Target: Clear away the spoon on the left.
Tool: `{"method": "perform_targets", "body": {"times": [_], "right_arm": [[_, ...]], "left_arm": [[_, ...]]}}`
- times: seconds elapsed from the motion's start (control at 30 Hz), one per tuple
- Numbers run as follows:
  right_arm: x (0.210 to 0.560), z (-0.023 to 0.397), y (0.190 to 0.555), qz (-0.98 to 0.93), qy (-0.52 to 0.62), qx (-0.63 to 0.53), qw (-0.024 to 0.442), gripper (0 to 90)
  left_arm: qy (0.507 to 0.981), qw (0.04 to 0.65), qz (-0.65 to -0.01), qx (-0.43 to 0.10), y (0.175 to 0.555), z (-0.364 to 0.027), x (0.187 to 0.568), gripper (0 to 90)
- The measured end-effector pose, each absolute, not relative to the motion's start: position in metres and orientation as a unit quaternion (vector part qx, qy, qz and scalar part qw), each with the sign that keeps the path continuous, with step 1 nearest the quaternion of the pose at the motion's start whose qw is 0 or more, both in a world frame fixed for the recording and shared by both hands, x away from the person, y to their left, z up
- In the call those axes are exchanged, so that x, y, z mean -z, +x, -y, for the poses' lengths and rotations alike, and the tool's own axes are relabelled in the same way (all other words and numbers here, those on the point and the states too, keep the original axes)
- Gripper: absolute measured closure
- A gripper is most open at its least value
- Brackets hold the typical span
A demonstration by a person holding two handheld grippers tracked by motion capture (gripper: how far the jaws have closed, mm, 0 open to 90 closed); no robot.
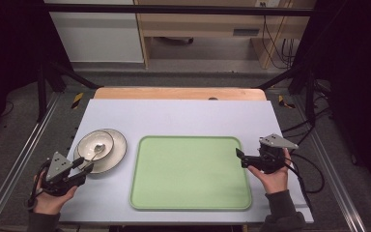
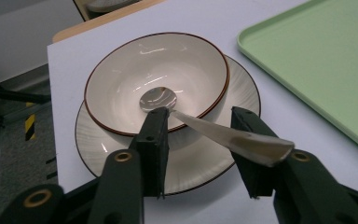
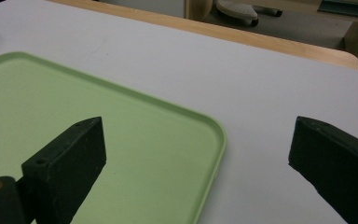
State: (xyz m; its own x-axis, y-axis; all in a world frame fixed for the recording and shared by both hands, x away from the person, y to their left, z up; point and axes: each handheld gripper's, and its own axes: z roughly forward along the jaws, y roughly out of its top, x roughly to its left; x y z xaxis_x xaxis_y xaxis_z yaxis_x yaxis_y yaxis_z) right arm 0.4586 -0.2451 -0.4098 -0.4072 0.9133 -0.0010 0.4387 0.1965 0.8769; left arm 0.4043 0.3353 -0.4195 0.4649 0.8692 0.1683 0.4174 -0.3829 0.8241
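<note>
On the bench, left side, I had a cream bowl stacked on a plate, with a spoon lying in it: scoop in the bowl, pale handle over the near rim. Left gripper sat at the plate's near edge, fingers apart and straddling the spoon handle; handle end lay against the right-hand finger, not clamped. Green tray sat mid-bench, just beside the plate, nothing on it. Right gripper was over the tray's right edge, fingers wide apart, one over the tray and one over bare bench, holding nothing.
</note>
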Motion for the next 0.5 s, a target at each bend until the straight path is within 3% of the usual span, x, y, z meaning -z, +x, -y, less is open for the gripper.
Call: {"method": "perform_targets", "body": {"times": [0.5], "right_arm": [[0.4105, 0.2443, 0.4591, -0.725, 0.467, -0.425, 0.276, 4.2]], "left_arm": [[0.767, 0.374, -0.422, -0.306, 0.4031, -0.3376, 0.4176, 78.6]]}}
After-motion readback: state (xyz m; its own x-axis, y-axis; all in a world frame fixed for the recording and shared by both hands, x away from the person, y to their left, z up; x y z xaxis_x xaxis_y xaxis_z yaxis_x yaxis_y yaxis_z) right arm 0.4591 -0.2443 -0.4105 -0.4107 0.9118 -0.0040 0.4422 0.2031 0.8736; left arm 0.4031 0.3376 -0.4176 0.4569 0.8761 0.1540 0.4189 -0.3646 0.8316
